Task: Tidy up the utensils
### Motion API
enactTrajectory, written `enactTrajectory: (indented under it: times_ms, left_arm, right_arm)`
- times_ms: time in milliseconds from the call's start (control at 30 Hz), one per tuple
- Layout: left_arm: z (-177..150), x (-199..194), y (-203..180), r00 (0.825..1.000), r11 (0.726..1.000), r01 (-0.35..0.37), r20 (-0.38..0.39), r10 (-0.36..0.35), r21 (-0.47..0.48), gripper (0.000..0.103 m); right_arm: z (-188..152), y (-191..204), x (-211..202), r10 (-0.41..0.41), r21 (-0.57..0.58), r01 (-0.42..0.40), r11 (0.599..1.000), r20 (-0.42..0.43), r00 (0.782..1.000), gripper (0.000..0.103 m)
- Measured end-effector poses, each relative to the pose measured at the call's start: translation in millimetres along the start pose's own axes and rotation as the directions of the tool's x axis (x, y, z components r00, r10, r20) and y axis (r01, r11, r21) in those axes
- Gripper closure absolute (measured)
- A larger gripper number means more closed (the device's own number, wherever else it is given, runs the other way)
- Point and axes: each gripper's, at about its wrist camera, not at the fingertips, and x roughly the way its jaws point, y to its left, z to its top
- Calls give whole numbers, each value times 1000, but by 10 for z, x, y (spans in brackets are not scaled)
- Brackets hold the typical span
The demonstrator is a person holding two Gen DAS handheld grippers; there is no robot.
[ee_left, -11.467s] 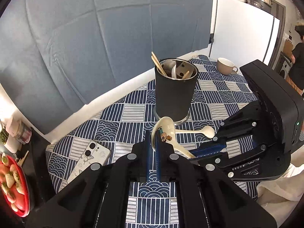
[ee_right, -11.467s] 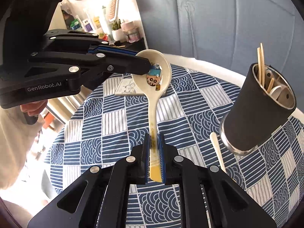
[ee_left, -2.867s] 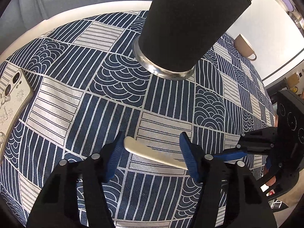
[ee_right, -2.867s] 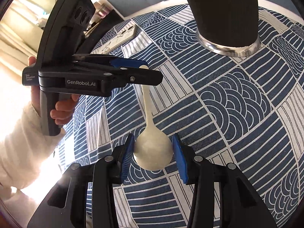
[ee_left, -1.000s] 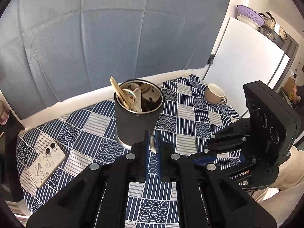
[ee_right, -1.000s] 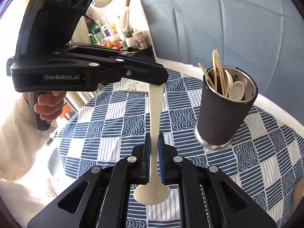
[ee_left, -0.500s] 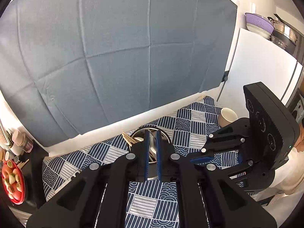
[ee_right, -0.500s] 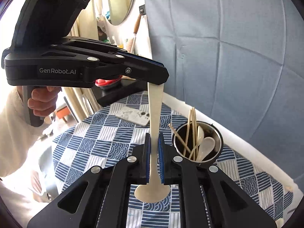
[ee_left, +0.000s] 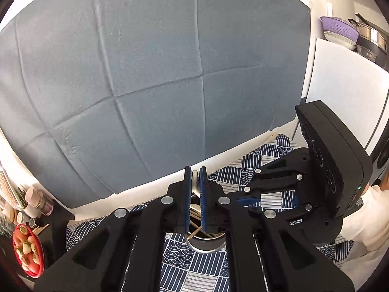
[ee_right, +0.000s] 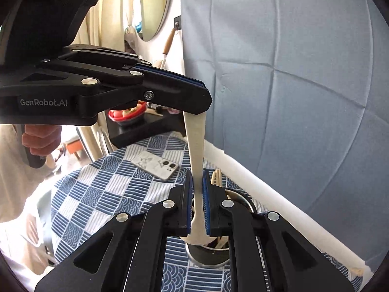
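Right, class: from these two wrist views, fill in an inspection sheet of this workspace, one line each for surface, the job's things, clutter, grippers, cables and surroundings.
Surface: table under a blue-and-white patterned cloth.
Job's things: cream spoon held upright, bowl end down, above the dark utensil cup; chopsticks stand in the cup.
Clutter: phone lying on the cloth; red bowl of food on a dark side shelf.
Grippers: left hand-held gripper shut on the spoon's handle tip; right hand-held gripper shut on the handle further down.
Cables: nothing seen.
Surroundings: grey-blue fabric backdrop; white fridge with pots on top; round mirror.
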Motion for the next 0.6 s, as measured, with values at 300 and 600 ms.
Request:
enactTrajectory:
  times_ms: [300, 600]
  left_arm:
    - [-198, 325, 197, 999, 997, -23, -38, 20, -76, 29]
    - [-455, 302, 410, 996, 979, -83, -30, 79, -188, 6]
  right_arm:
    - [-108, -184, 240, -32, 48, 34, 998, -44, 999, 78]
    - [-318, -274, 148, -118, 101, 125, 987, -72, 990, 16]
